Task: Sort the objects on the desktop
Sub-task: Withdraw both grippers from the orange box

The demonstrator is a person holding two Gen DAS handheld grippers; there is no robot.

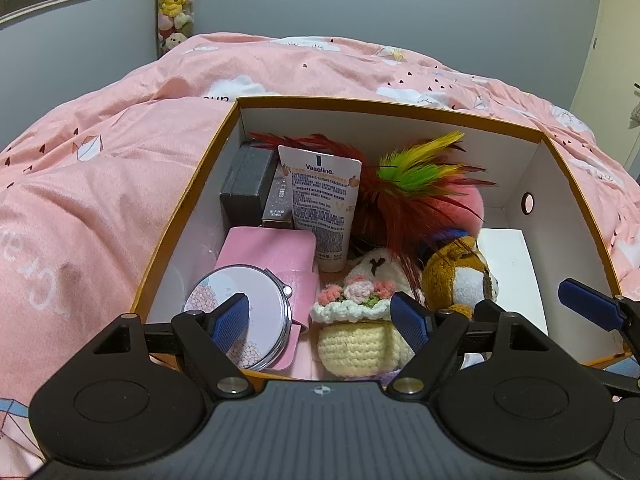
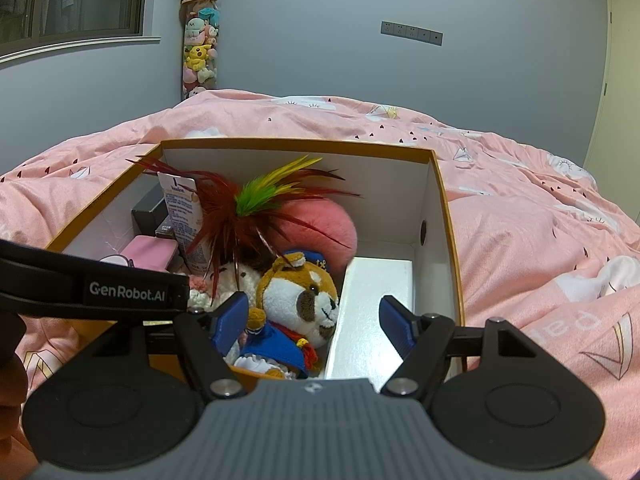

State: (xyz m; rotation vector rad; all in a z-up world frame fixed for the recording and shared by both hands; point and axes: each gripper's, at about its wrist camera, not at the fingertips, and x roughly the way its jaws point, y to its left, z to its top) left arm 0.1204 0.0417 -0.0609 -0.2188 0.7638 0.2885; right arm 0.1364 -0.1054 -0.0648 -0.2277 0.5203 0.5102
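Note:
An orange-rimmed cardboard box [image 1: 188, 196] with white walls lies on a pink bed. It holds a Vaseline tube [image 1: 320, 204], a black case [image 1: 246, 184], a pink wallet [image 1: 276, 248], a round mirror [image 1: 256, 312], a crocheted doll [image 1: 356, 332], a feather toy [image 1: 416, 176], a pink pompom [image 2: 320, 228] and a plush dog [image 2: 304, 304]. My left gripper [image 1: 322, 318] is open and empty over the box's near edge, above the mirror and the doll. My right gripper [image 2: 314, 322] is open and empty above the plush dog and the bare box floor [image 2: 372, 304].
The pink duvet [image 1: 100, 184] surrounds the box on all sides. A tall clear tube of plush toys [image 2: 199, 52] stands against the grey wall behind the bed. The left gripper's body [image 2: 92, 284] crosses the left of the right wrist view.

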